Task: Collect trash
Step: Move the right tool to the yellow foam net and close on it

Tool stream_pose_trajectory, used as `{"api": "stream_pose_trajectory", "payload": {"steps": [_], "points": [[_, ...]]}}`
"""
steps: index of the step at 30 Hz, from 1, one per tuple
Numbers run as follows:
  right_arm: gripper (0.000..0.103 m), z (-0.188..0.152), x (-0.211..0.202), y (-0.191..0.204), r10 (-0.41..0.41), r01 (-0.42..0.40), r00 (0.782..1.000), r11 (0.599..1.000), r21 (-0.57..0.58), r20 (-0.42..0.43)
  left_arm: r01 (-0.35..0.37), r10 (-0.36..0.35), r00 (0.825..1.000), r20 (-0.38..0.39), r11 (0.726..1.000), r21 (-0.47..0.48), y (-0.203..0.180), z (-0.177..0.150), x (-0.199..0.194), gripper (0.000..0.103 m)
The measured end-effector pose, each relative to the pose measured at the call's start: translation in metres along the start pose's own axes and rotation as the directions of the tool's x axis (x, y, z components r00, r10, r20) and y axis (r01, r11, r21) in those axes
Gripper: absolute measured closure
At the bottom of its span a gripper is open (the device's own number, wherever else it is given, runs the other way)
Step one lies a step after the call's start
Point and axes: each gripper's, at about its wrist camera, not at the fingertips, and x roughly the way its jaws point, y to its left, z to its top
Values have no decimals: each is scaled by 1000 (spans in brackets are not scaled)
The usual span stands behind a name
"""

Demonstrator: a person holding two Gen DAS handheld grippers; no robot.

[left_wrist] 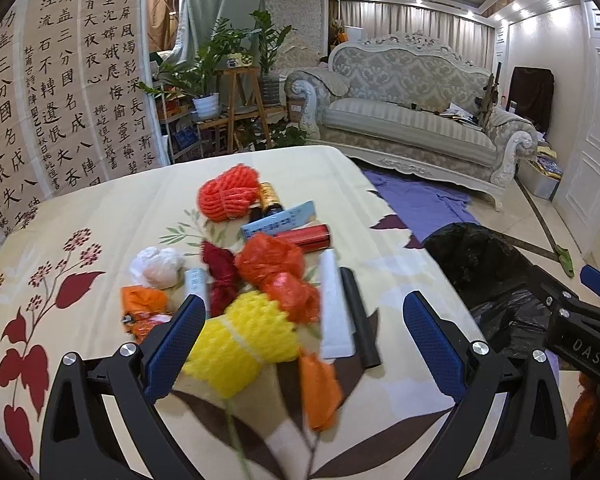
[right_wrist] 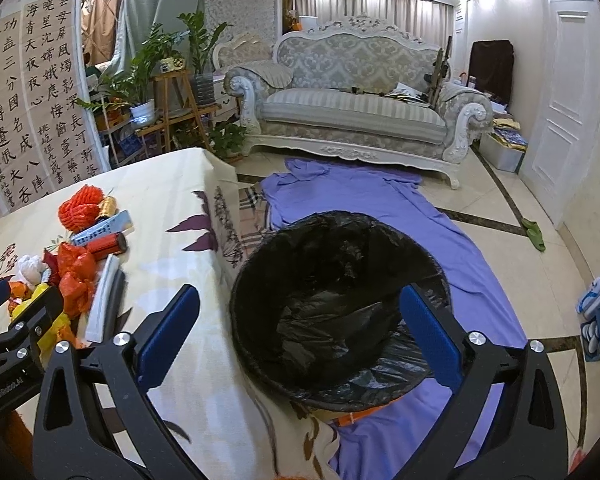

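Trash lies heaped on the desk (left_wrist: pixel 100 208), which is covered in a floral cloth. Items noted: yellow foam net (left_wrist: pixel 240 344), orange plastic bags (left_wrist: pixel 276 268), red mesh ball (left_wrist: pixel 228 192), white crumpled wad (left_wrist: pixel 158 266), red cylinder (left_wrist: pixel 308 236), white strip (left_wrist: pixel 334 304) with a black tube (left_wrist: pixel 360 316) just beside it, and a blue-white box (left_wrist: pixel 278 220).

Left gripper (left_wrist: pixel 310 330): jaws spread wide, hovering over the near end of the heap. The yellow foam net sits between them against the left pad (contact cannot be confirmed, picture blurred there); the right pad is clear of everything.

Right gripper (right_wrist: pixel 300 330): jaws spread wide, nothing between them, poised over the bin (right_wrist: pixel 260 264). The bin is lined with a black bag and stands on a purple sheet (right_wrist: pixel 480 272) on the floor, just beside the desk edge.
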Motion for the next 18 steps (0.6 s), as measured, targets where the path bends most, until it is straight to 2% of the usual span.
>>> {"api": "stream_pose_trajectory", "payload": {"steps": [2,14,15,16,18], "points": [[20,-1,2,8,18,-18,1000,1000,-13,-14,-12,12,1000,-4,1000,-11,7,-4,-3,7],[30,-5,2,67,144,-150,988,984,-95,-63,-129,120,989,-80,985,-112,74,-31,-21,9],[30,-5,2,73,158,-164,985,981,-102,-66,-136,126,988,-87,984,-119,81,-31,-22,14],[30,-4,1,79,172,-179,983,978,-108,-71,-143,132,987,-96,982,-125,89,-32,-23,25],[30,-5,-2,91,204,-213,976,969,-124,-81,-146,129,984,-120,980,-138,100,-32,-20,30]]}}
